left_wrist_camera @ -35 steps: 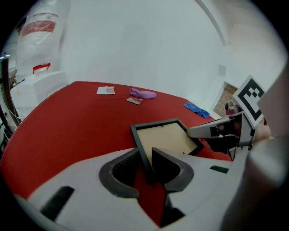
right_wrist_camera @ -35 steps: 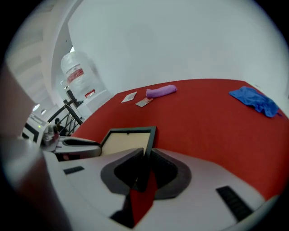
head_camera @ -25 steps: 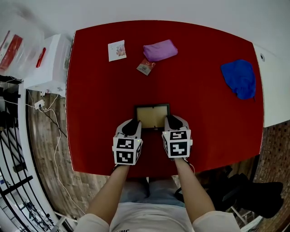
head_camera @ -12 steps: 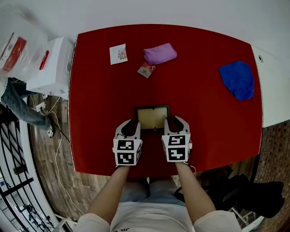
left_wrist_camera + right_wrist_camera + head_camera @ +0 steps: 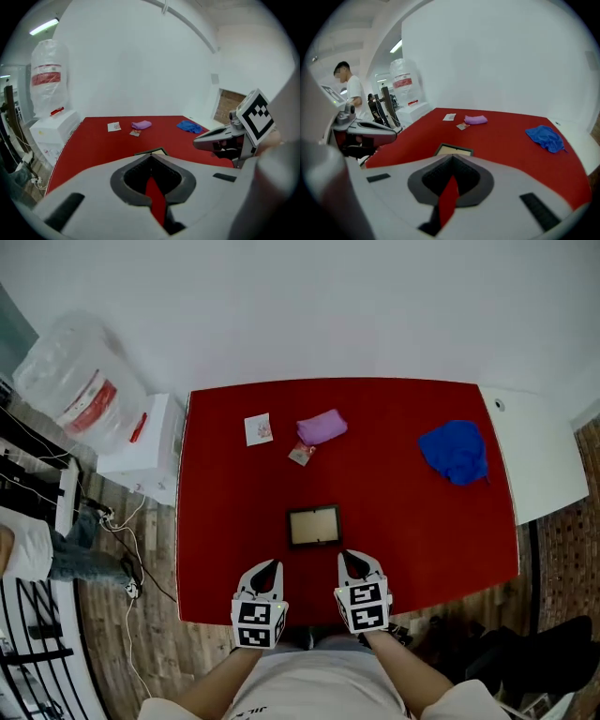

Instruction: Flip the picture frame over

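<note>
**Head view: frame flat on the red desk, both claws closed and empty**

The picture frame (image 5: 314,526) lies flat, pale panel up, near the middle of the red desk's (image 5: 422,521) near edge. The left claw (image 5: 269,565) and right claw (image 5: 349,558) hang over that edge, apart from the frame. Their jaws have just closed, with nothing between them.

Toward the far edge lie a card (image 5: 259,428), a purple pouch (image 5: 322,426) and a small packet (image 5: 302,454). A blue cloth (image 5: 454,451) sits near the far right corner. A wood floor (image 5: 202,652) and a white wall (image 5: 328,306) surround the desk.

Only the right gripper view shows a person (image 5: 349,89) standing beyond the left edge. Only the head view shows cables (image 5: 141,577) on the floor there.
</note>
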Available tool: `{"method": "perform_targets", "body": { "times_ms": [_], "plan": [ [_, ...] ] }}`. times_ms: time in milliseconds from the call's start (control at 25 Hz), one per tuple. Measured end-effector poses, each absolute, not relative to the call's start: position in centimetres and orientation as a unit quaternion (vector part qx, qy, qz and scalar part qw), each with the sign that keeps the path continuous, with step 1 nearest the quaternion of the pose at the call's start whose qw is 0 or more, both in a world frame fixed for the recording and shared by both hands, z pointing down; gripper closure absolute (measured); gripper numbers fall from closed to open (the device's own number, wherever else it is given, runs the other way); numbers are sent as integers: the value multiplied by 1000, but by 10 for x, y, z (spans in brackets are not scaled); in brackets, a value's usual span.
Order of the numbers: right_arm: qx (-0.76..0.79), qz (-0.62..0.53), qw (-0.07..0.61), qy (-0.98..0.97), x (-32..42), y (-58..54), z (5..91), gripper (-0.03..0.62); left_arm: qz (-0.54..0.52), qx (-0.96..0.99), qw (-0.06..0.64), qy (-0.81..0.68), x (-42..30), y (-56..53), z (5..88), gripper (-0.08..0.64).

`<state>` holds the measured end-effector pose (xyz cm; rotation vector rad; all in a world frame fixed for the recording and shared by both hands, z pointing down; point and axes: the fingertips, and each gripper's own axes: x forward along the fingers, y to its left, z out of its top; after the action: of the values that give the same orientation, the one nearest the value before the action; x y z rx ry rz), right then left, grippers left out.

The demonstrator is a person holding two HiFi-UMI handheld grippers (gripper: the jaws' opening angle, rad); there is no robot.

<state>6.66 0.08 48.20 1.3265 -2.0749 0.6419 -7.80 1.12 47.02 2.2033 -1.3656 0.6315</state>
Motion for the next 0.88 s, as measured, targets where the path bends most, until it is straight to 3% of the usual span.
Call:
{"method": "perform_targets", "body": {
  "times_ms": [320, 880],
  "plan": [
    [514, 232, 247, -788, 51, 14, 437, 588, 171, 789, 231, -543, -75, 24, 433, 555],
    [503, 214, 255, -798, 45, 25, 433, 588, 176, 799, 221, -530, -63, 30, 425, 554]
  ]
}}
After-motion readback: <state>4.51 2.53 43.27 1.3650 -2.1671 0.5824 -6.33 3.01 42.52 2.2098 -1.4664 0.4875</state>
